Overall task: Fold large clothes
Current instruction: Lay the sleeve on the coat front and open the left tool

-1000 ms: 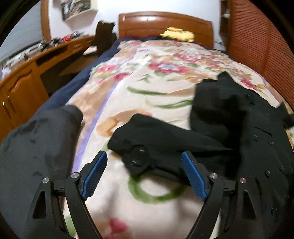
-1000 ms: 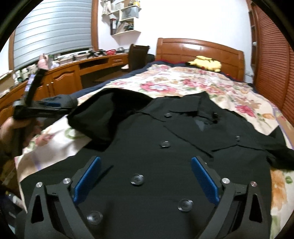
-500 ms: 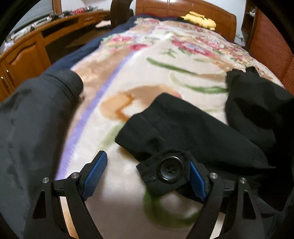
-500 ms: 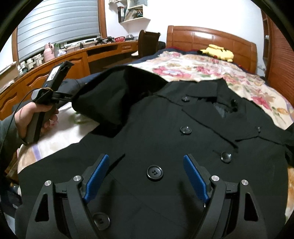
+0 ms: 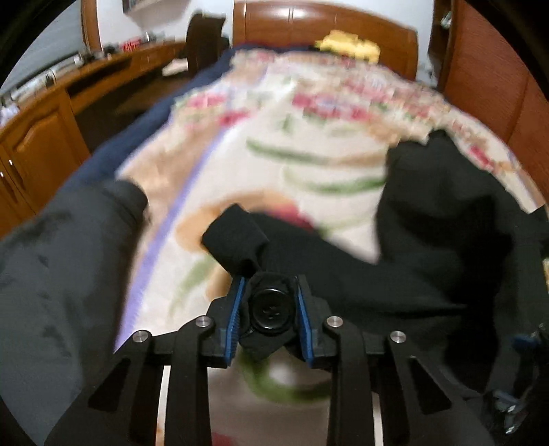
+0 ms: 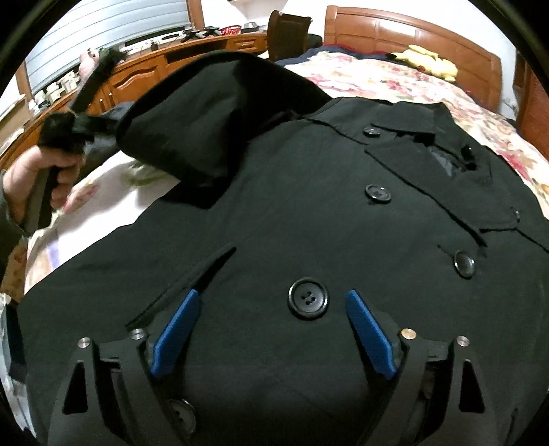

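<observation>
Left gripper [image 5: 270, 310] pinching the cuff [image 5: 269, 308] of the coat's sleeve [image 5: 343, 271], blue pads [image 5: 236, 314] pressed against a bunch of black cloth with a big black button facing the camera. Cuff sits low center in the left view; a fold of sleeve [image 5: 235, 238] sticks up at 11 o'clock from the pads. Sleeve runs off toward 3 o'clock into the coat's bulk. Left view is blurred, details of the bedding smeared.

Right gripper [image 6: 271, 332] spread wide, nothing between the pads, hovering low over the coat [image 6: 308, 223] front. Cannot tell if it touches the cloth. One button [image 6: 308, 298] lies between the blue tips, slightly past them; another button [image 6: 464, 263] at 2 o'clock from it, more buttons [image 6: 378, 194] further up toward the collar [image 6: 411, 120]. A pocket slit [image 6: 192, 278] runs just beyond the left-hand pad.

Coat lies front-up on the bed, on a floral blanket [image 6: 394, 82], collar toward the headboard [image 6: 411, 34]. In the right view the sleeve [image 6: 212, 113] is lifted at 11 o'clock, stretched toward the left hand [image 6: 37, 178] at 9 o'clock holding its tool.

Yellow plush [image 6: 429, 60] by the headboard at 1 o'clock. Wooden desk [image 6: 144, 68] along the wall at 10 o'clock, chair [image 6: 288, 31] at 12.
</observation>
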Tool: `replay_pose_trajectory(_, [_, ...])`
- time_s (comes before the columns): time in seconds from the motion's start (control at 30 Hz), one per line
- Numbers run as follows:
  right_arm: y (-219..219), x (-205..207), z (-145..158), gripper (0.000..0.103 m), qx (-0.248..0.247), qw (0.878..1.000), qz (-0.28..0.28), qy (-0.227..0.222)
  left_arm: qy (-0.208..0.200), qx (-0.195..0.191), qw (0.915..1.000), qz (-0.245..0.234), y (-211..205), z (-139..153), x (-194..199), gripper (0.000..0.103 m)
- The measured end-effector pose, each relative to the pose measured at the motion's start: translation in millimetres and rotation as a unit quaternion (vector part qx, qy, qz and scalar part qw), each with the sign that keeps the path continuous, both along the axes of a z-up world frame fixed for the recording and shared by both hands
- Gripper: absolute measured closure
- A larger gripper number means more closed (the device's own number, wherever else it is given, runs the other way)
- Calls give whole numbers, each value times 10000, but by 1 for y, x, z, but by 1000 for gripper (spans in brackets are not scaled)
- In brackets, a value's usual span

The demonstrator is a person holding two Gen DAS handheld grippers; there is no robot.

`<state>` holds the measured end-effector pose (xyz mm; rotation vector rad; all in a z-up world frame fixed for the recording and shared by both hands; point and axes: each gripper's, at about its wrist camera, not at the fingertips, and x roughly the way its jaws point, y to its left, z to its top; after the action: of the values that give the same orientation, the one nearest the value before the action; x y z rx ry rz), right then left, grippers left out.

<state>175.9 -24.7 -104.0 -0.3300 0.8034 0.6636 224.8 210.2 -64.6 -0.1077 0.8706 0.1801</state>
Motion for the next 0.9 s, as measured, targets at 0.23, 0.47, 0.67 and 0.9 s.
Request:
replay_pose_trajectory(0.23, [3,-2,-2,9,8,10000,-31,-17,-872,355,9952,-277,-37,76,-25,74])
replay_pose_trajectory(0.47, [-50,-12,32,9,240,9971,-553,-474,-1439,445,9839,-963,-107,124,-33,74])
replay_pose_trajectory(0.67, [-110,-15,49,9,152,9883,-1211,-915,-1636,235,9718,-1683,-178,131,-30,74])
replay_pose_trajectory(0.9, [-157,-22,55,9,188,9795,-1701,-1059,-1531,54,9616,-2278,-232,111,-34,73])
